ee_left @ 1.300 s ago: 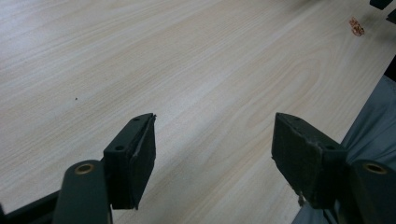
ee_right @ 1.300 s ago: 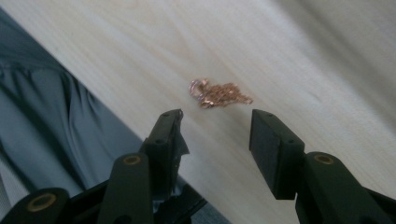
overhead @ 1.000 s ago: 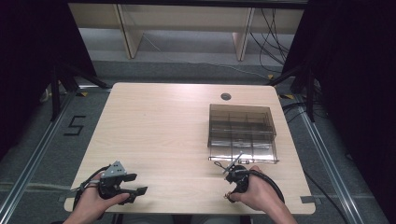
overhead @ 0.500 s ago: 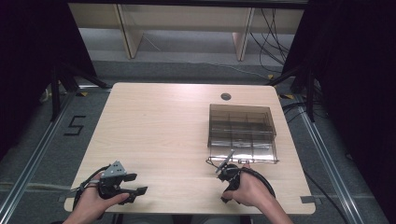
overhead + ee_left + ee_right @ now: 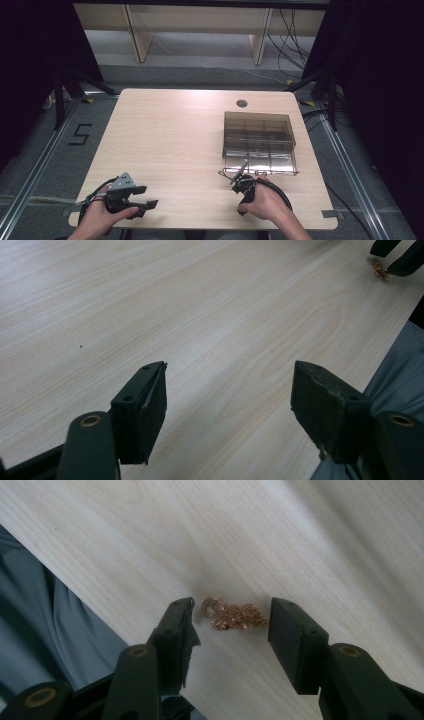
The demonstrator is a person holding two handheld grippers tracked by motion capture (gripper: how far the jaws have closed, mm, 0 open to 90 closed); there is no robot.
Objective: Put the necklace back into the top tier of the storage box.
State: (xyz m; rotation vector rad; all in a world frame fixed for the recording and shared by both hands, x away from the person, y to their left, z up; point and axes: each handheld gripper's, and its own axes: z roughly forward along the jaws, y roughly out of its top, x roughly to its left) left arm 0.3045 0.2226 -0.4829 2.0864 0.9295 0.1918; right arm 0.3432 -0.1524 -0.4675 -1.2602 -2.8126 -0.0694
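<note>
Table (image 5: 350, 540) bears a chain (image 5: 234, 615), perhaps copper, between the right gripper's (image 5: 231, 625) parted jaws; closing comes next.

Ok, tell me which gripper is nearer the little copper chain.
Right. The right gripper is open with its jaws either side of the copper chain on the table. The left gripper, also open, sits far across the tabletop from it.

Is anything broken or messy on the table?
Yes, two small things. A tiny gold chain lies bunched on the bare table, between the open jaws of the right gripper, not in the box. The left gripper has frayed pads.
</note>
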